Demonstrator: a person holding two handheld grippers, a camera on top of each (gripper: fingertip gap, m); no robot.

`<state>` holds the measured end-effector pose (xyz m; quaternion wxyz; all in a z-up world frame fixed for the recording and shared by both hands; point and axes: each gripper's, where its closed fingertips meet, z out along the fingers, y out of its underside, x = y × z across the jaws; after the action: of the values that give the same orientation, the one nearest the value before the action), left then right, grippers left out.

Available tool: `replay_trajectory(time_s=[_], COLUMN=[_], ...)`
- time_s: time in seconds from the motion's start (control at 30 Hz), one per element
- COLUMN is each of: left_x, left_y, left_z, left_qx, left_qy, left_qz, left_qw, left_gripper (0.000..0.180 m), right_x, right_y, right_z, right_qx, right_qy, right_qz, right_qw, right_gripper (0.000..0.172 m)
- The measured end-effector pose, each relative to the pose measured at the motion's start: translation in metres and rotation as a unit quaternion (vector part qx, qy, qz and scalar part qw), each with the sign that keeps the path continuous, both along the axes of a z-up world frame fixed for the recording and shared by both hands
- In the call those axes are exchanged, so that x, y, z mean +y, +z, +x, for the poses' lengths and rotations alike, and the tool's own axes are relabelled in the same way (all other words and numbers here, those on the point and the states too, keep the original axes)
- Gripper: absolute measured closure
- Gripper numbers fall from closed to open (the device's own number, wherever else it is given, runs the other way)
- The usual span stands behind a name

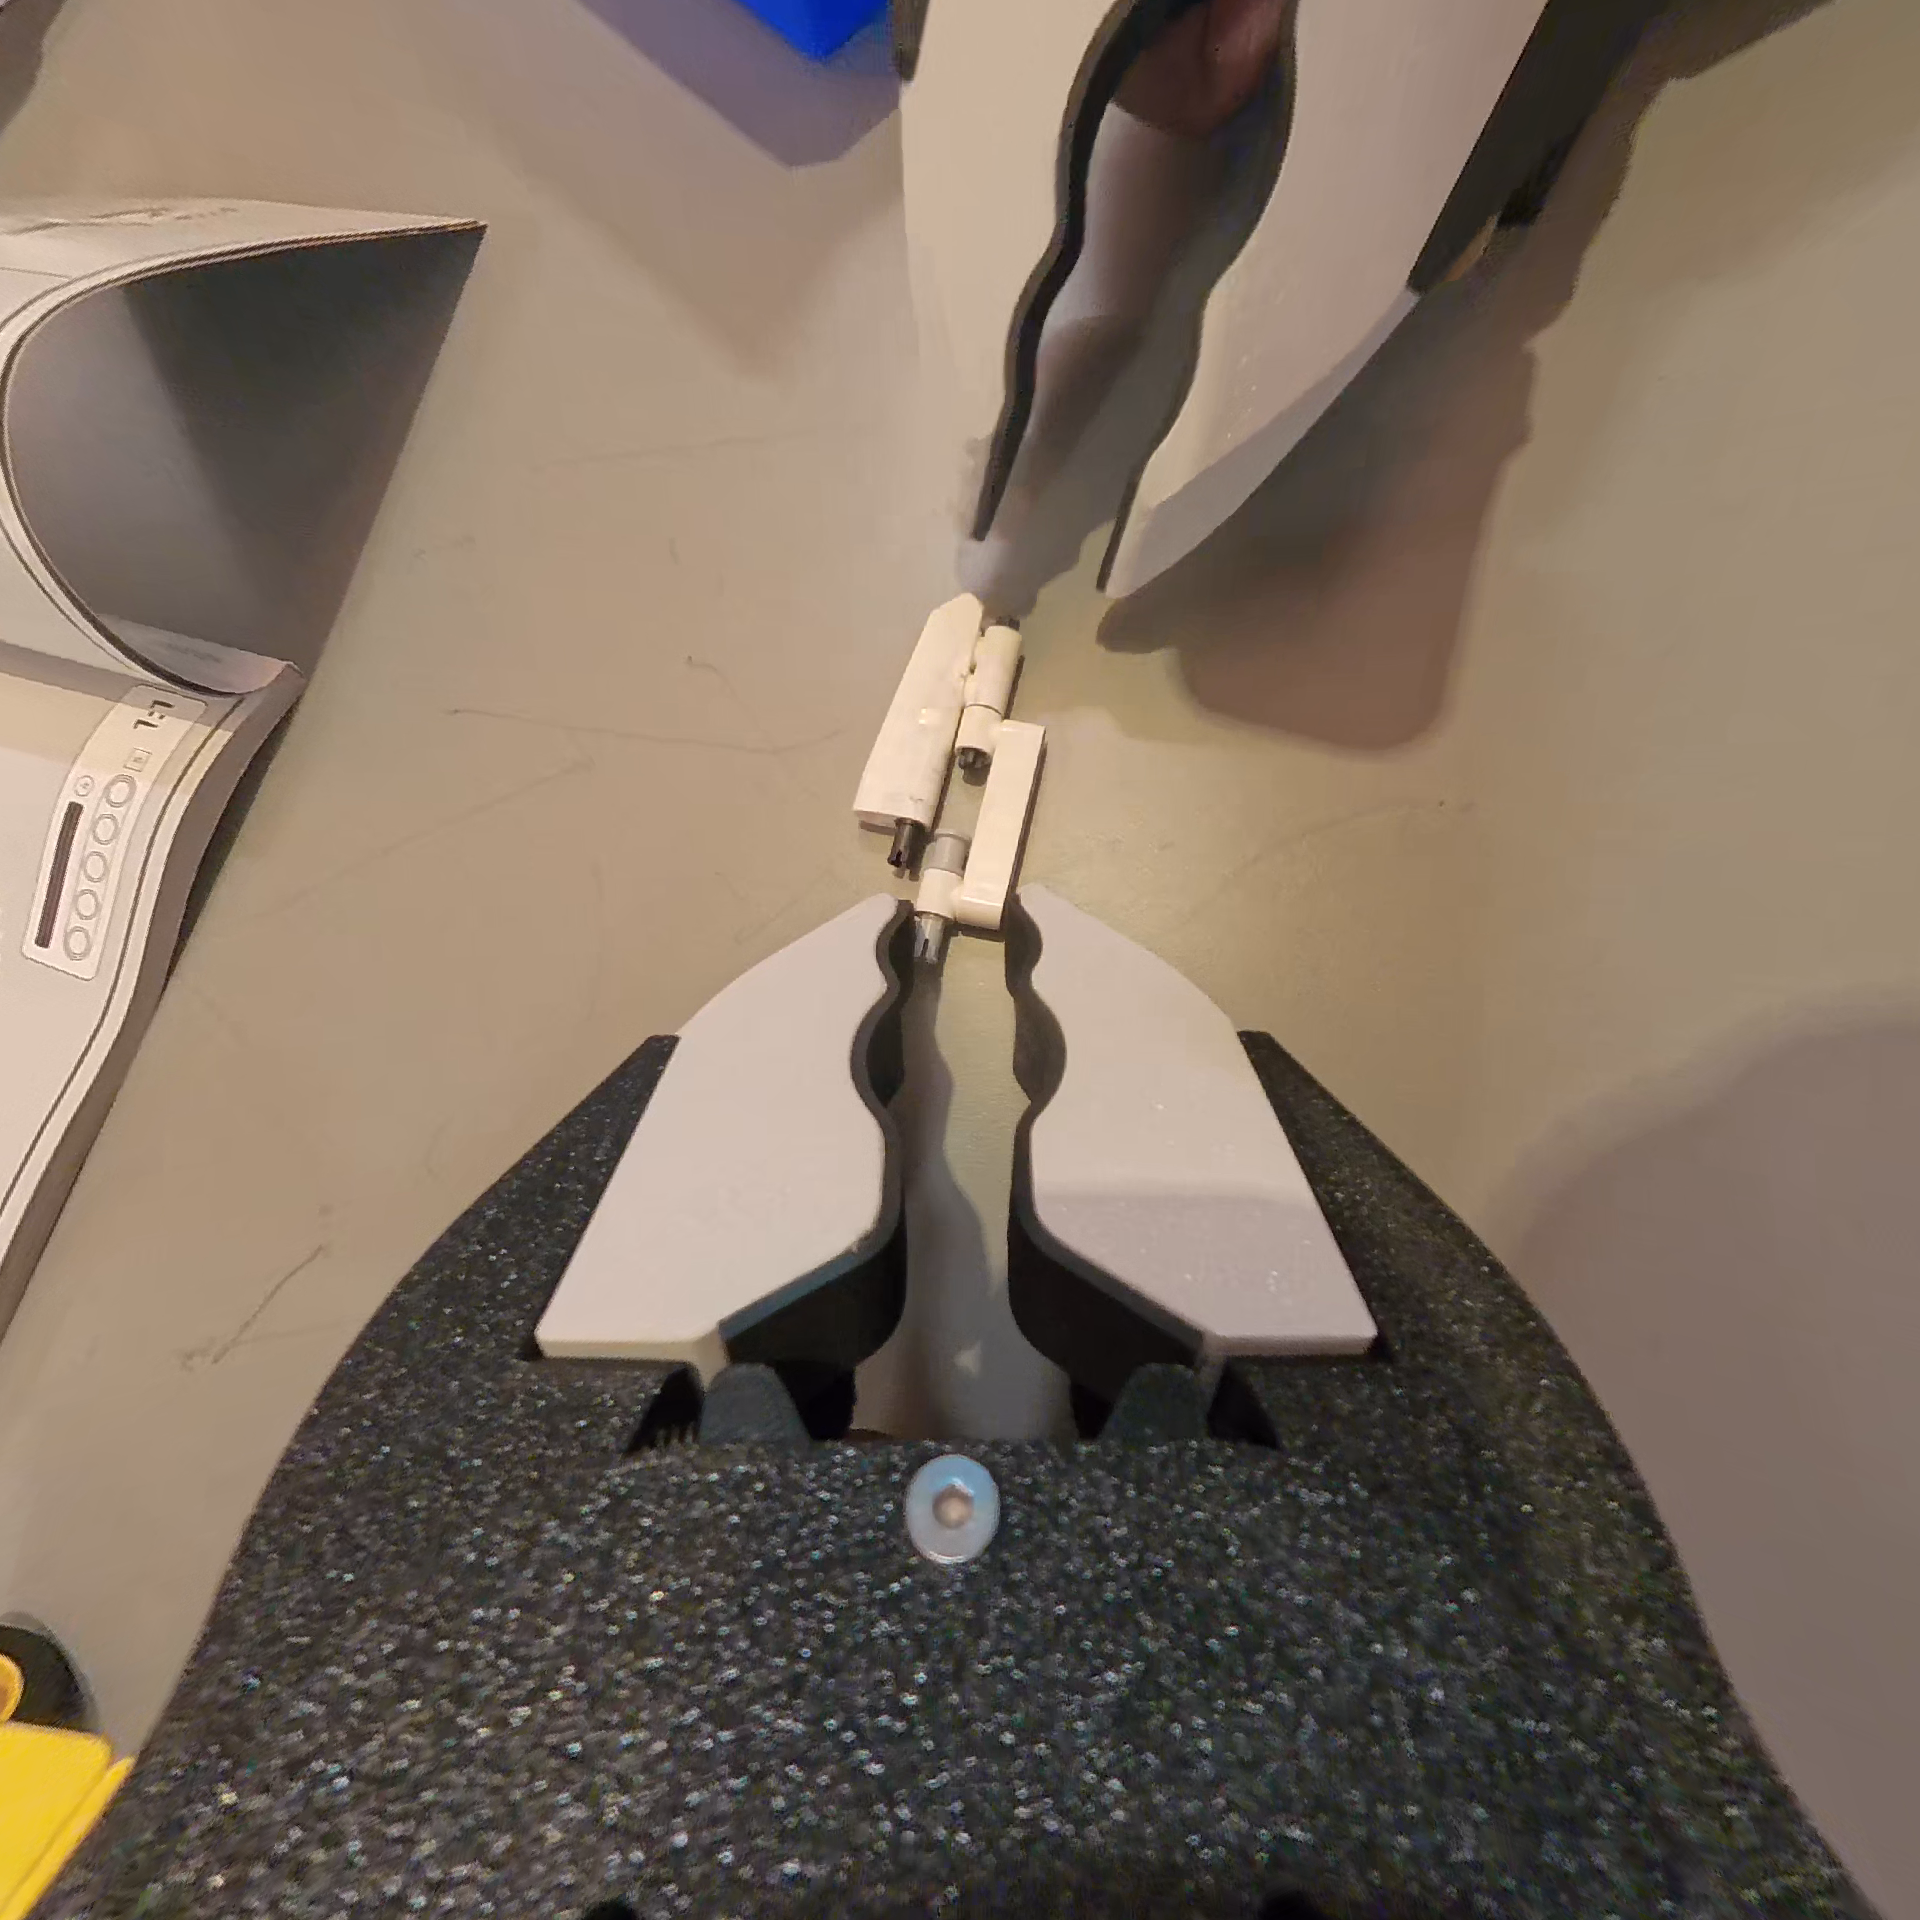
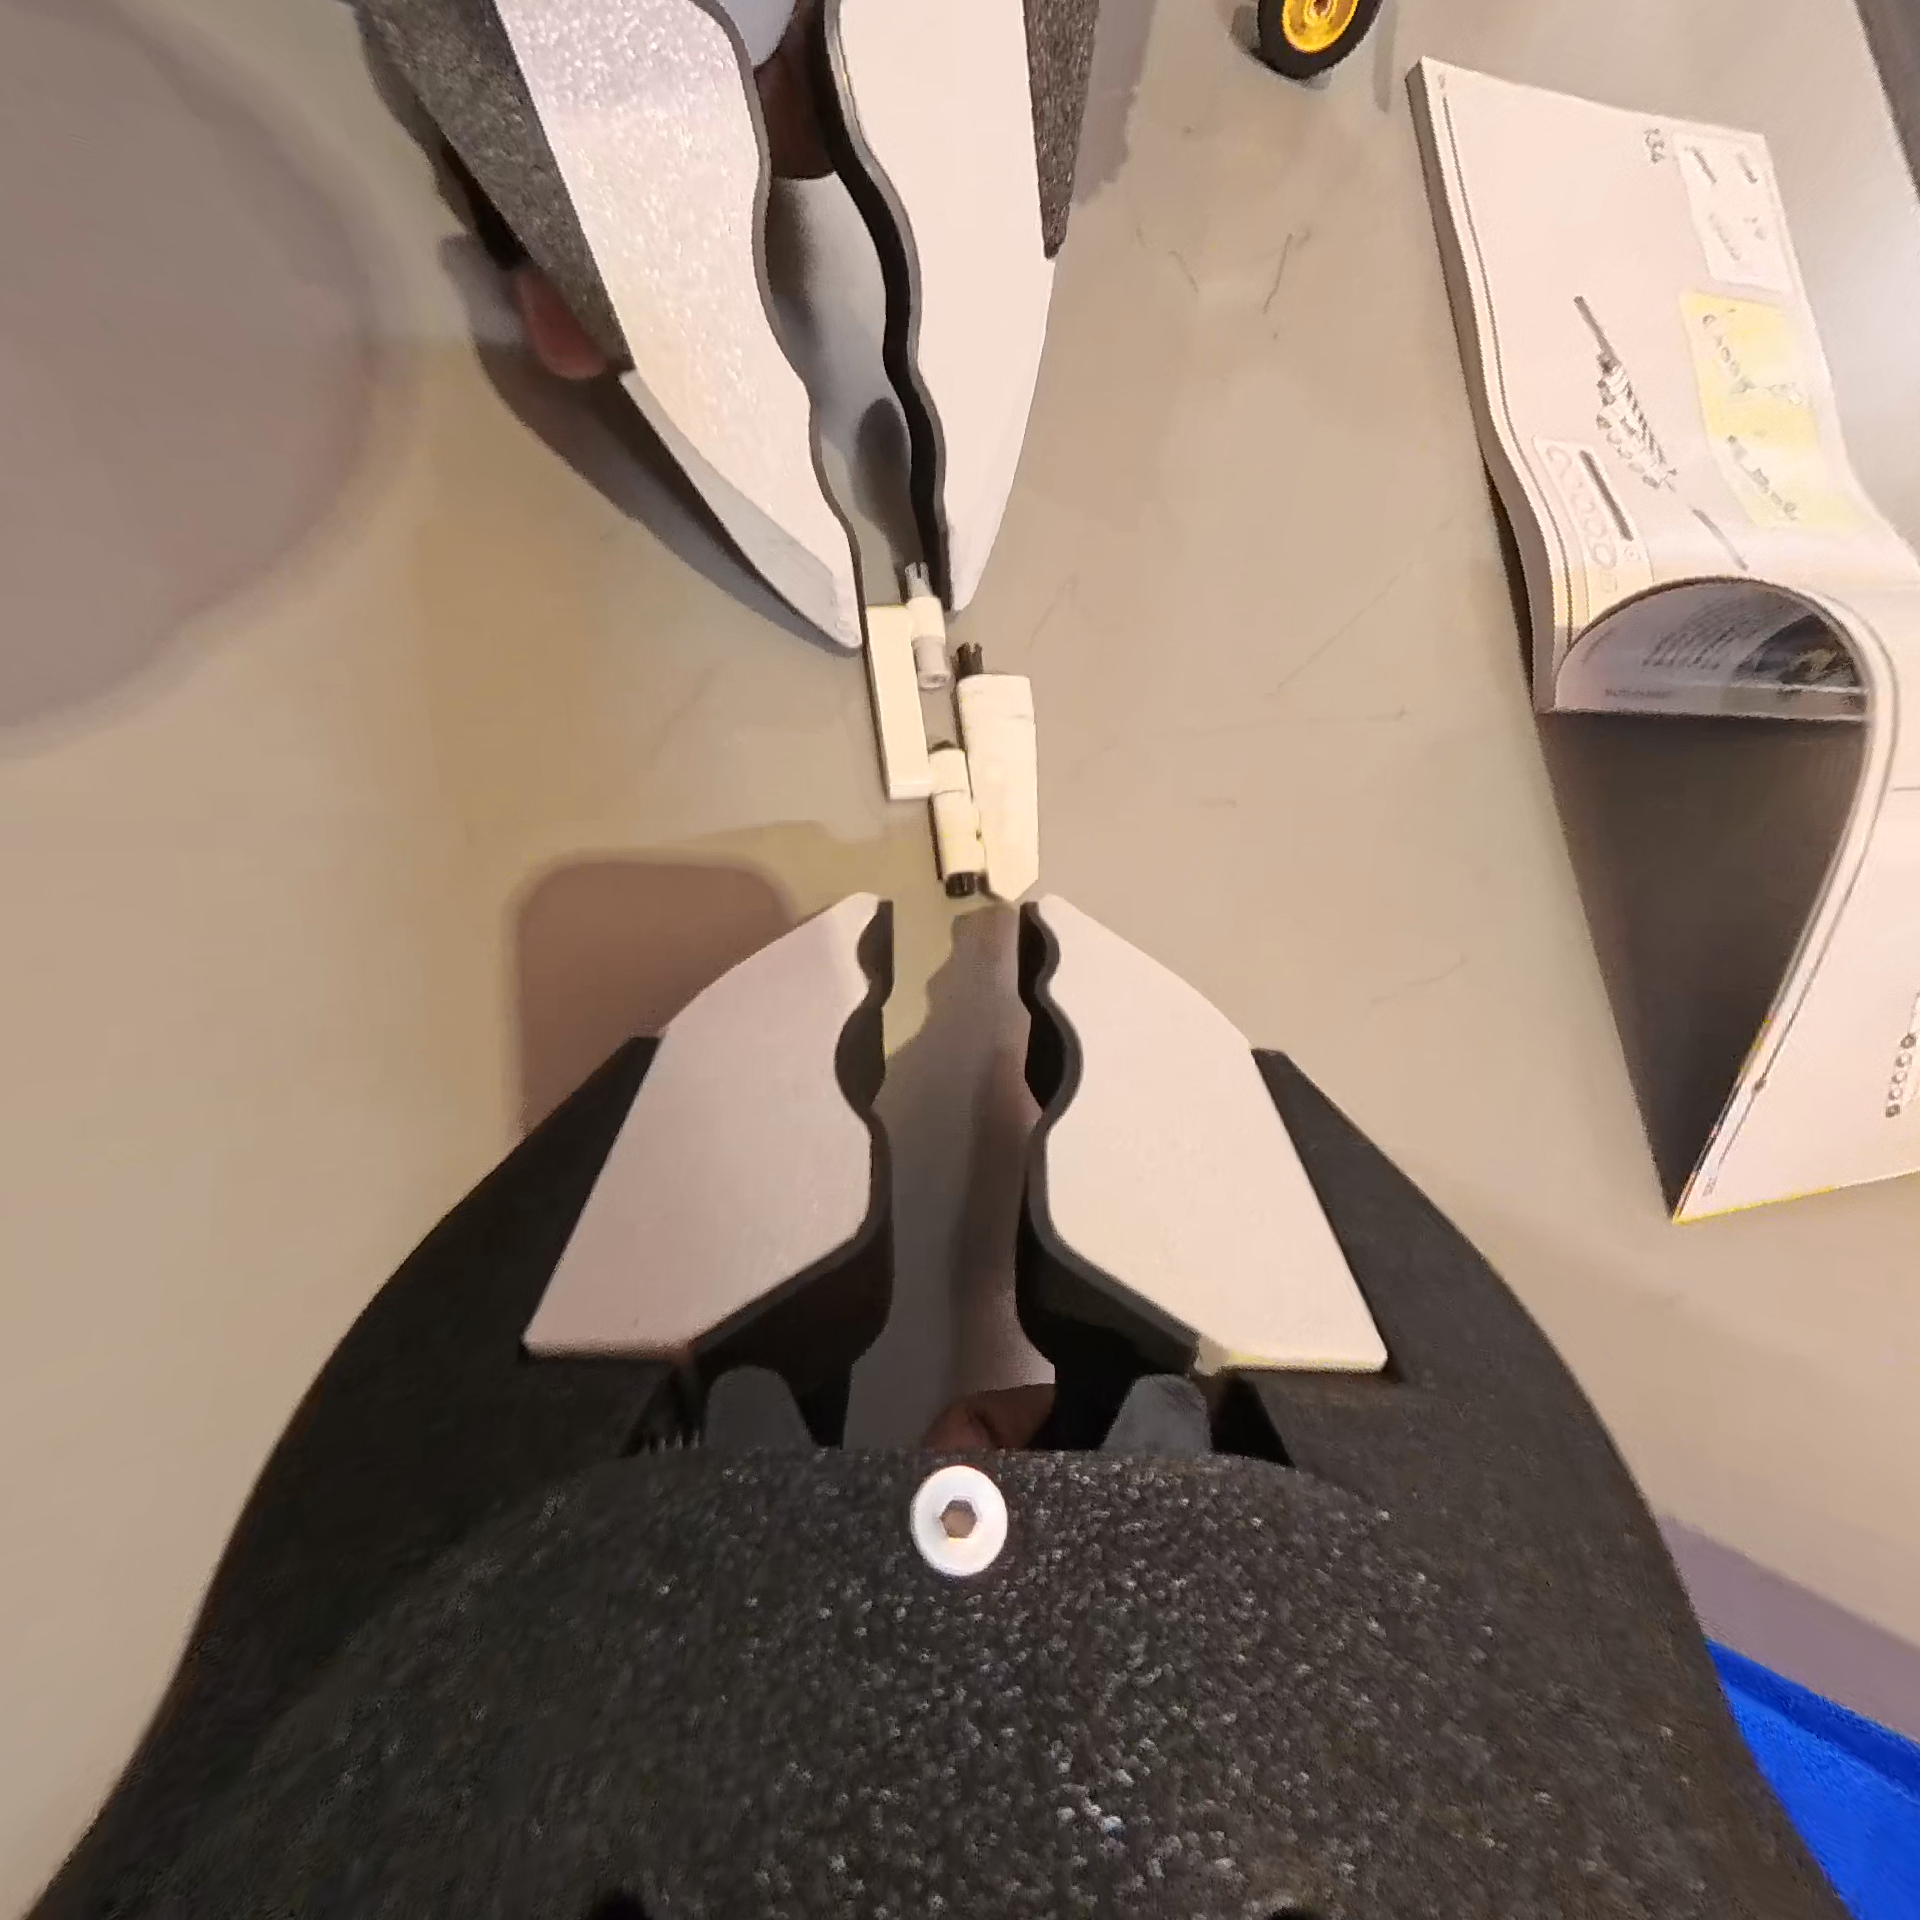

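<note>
A small white assembly of toy beams and pins (image 1: 961, 769) stretches over the beige table between my two grippers. My left gripper (image 1: 956, 914) is shut on its near end: the white connector and beam end sit between the fingertips. The right wrist view shows the same from the far side (image 2: 904, 613). My right gripper (image 2: 956, 914) is open, and the assembly's other end (image 2: 982, 821) lies just beyond its fingertips, not between them. In the left wrist view, the right gripper (image 1: 1055, 577) comes in from above, with one blurred fingertip (image 1: 997, 561) at the assembly's far end.
An open instruction booklet (image 1: 156, 520) lies to the left of my left gripper and shows at the right in the right wrist view (image 2: 1662, 520). A yellow-hubbed wheel (image 2: 1314, 26), a blue object (image 2: 1849, 1766) and yellow parts (image 1: 42, 1787) lie at the edges. Tip to tip, the grippers are about 6 cm apart. About 20 cm separates my left fingertips from the yellow-hubbed wheel (image 2: 1314, 26).
</note>
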<state>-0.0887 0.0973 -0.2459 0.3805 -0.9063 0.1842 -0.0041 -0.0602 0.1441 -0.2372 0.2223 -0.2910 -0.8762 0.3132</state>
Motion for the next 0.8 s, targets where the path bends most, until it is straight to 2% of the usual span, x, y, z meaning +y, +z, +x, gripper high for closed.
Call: replay_trajectory(time_s=[0.27,0.8], left_x=[0.001,0.001], left_y=[0.000,0.000], left_z=[0.001,0.001], left_qx=[-0.002,-0.004], left_qy=[-0.001,-0.001], left_qz=[0.002,0.004], left_qw=[1.000,1.000], left_gripper=[0.164,0.164], right_x=[-0.003,-0.009], right_y=[-0.010,-0.009], right_z=[0.008,0.004], right_qx=[-0.037,-0.025], right_qy=[0.009,0.009], right_qz=[-0.002,-0.004], right_qw=[0.999,1.000], right_gripper=[0.151,0.152])
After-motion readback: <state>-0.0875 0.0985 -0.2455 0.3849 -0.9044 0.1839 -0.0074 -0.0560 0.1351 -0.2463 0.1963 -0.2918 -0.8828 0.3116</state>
